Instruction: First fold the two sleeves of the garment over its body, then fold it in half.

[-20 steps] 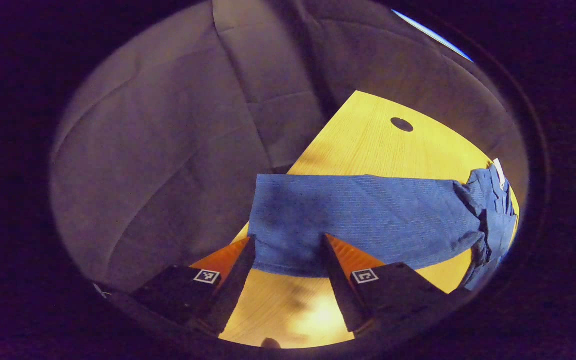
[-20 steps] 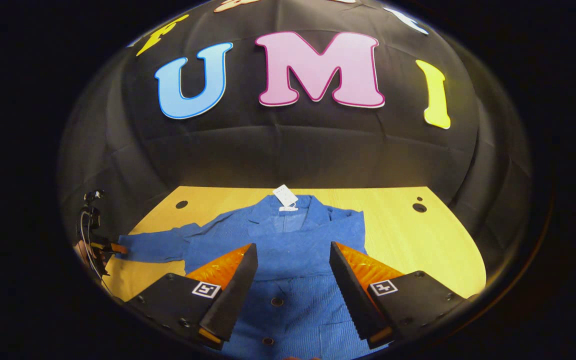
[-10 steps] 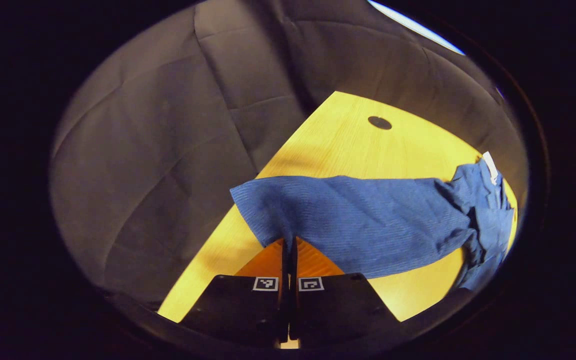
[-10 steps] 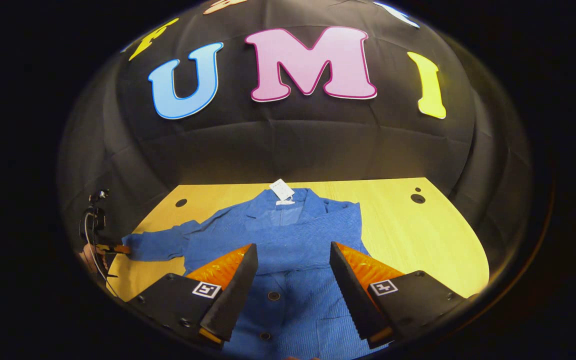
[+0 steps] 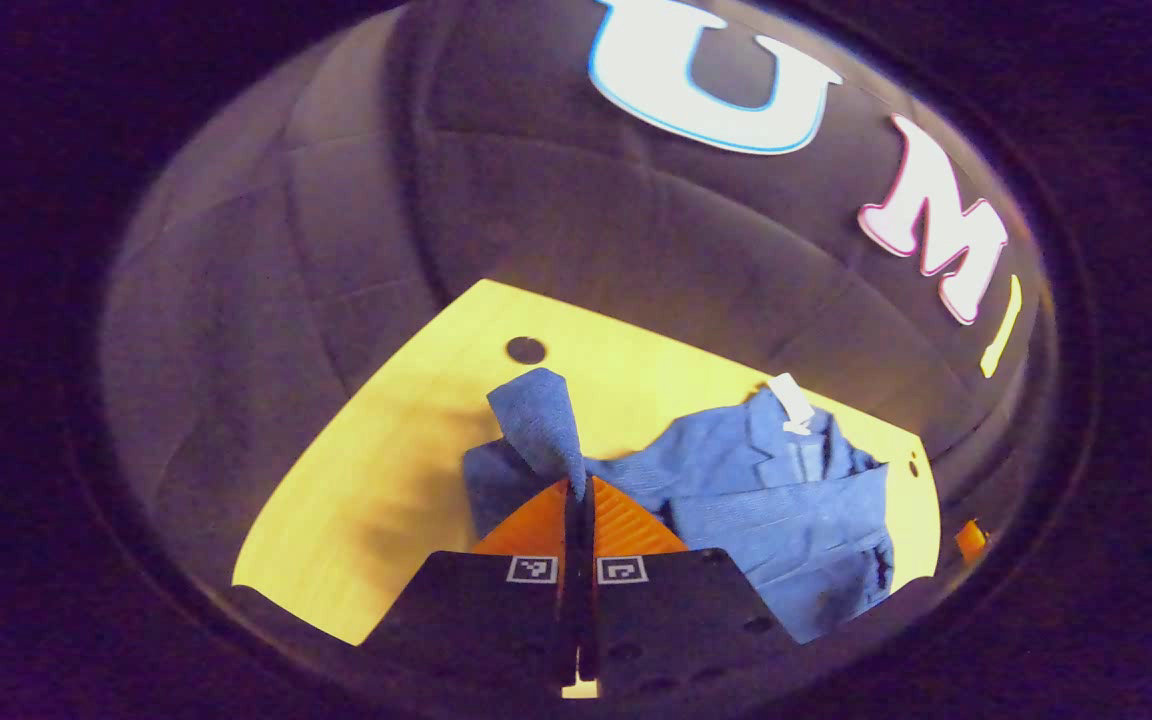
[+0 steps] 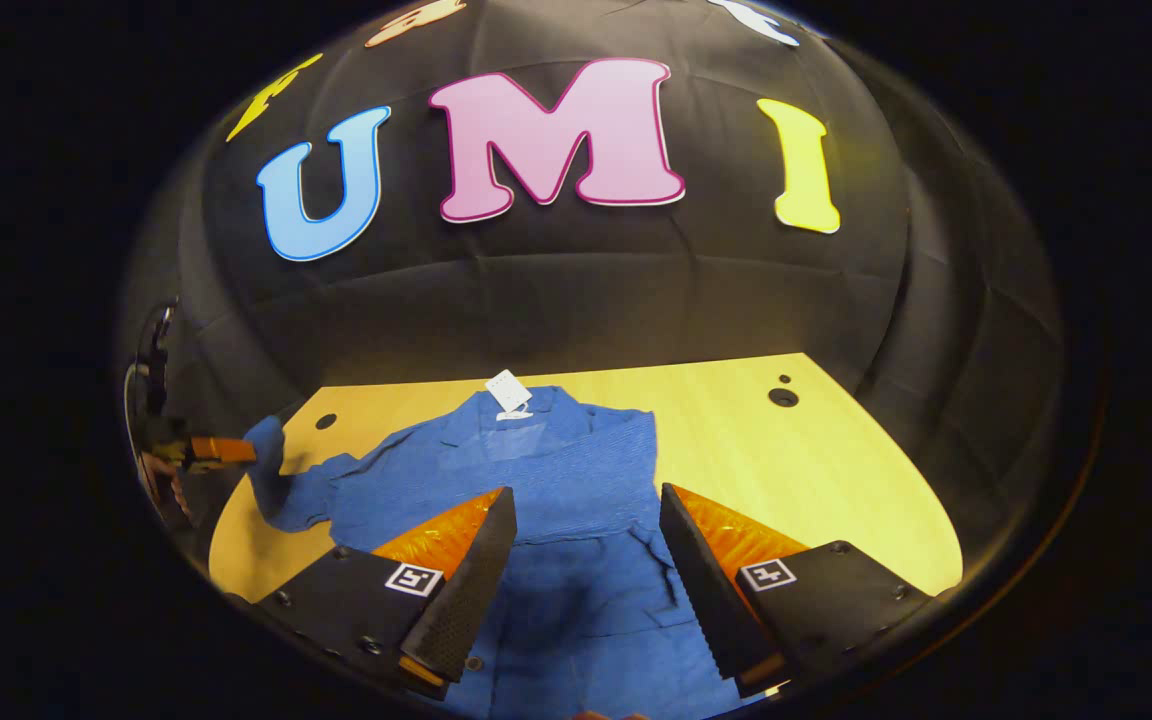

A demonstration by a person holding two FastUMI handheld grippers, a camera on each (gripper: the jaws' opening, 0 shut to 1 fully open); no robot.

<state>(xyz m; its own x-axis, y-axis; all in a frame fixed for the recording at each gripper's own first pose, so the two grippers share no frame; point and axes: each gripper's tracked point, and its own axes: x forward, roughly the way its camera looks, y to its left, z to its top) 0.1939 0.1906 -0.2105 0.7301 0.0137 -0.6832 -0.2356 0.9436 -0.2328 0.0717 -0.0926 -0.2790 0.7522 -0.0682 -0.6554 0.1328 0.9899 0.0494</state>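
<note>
Garment (image 6: 556, 500) lies on the table (image 6: 816, 470); a second ago its left sleeve (image 5: 541, 425) lay flat, now I have the cuff pinched in my left gripper (image 5: 576, 490) and lifted, so the first sleeve fold is under way. My right gripper (image 6: 581, 560) hovers spread over the body, holding nothing

We saw a blue jacket (image 6: 576, 480) with a fine ribbed weave and dark buttons, a white tag (image 6: 507, 391) at its collar. It lay on a yellow wooden table (image 6: 816, 470) with faint grain and dark round holes (image 6: 783, 397).
</note>
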